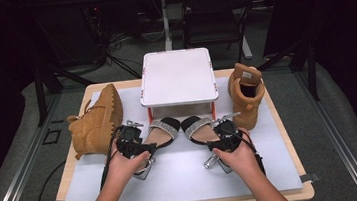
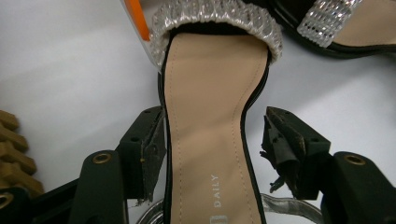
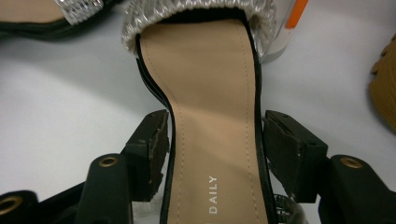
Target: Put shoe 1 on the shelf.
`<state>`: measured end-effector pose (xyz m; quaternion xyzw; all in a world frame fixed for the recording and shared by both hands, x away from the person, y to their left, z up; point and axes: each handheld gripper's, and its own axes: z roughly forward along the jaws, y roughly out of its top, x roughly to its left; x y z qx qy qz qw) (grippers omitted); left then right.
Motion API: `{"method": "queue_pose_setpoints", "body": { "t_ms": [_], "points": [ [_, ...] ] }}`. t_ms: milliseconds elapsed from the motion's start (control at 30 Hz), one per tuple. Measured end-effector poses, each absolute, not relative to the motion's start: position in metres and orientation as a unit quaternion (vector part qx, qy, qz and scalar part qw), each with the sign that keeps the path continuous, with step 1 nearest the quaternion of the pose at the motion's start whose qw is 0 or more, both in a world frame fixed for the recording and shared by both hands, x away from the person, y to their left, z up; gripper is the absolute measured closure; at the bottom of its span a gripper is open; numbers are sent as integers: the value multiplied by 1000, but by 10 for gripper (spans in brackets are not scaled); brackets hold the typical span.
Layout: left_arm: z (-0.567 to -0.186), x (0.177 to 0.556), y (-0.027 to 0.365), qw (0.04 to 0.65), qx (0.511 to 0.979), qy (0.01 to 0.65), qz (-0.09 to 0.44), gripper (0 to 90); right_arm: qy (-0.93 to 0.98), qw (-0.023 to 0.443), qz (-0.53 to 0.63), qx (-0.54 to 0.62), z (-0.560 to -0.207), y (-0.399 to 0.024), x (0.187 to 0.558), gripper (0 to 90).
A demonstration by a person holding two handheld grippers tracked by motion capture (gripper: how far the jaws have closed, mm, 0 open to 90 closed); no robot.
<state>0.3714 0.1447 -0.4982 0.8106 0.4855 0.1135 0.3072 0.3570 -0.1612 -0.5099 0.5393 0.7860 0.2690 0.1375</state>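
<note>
Two black heeled sandals with rhinestone straps lie side by side on the tabletop [image 1: 184, 175], toes toward the white riser shelf [image 1: 177, 78]. We see the left tongs [image 2: 212, 140] standing wide astride the left sandal [image 2: 210, 121], the right-hand pad clear of its edge. The right tongs [image 3: 215, 135] straddle the right sandal [image 3: 210, 116]; whether their pads press we cannot tell. We judge the risk as follows: a narrow sole gripped off-centre could twist or slip, its toe catching the shelf's orange leg [image 2: 138, 18]. Tan boots [image 1: 96, 121] flank the pair.

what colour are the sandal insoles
Beige, edged in black; clearest in the left gripper view on the left sandal's insole.
</note>
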Motion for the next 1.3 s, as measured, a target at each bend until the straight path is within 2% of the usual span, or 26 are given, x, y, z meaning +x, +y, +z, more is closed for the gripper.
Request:
{"method": "queue_pose_setpoints", "body": {
  "t_ms": [533,967,1300],
  "points": [
    [-469,342,164,353,810,452,124,426,791,157,323,496,-476,-170,320,423],
    [-478,327,193,372,803,448,127,451,791,176,352,468,-481,-196,304,431],
    [-486,307,217,376,794,456,144,512,778,184,364,478,-488,-220,287,529]
  ]
}}
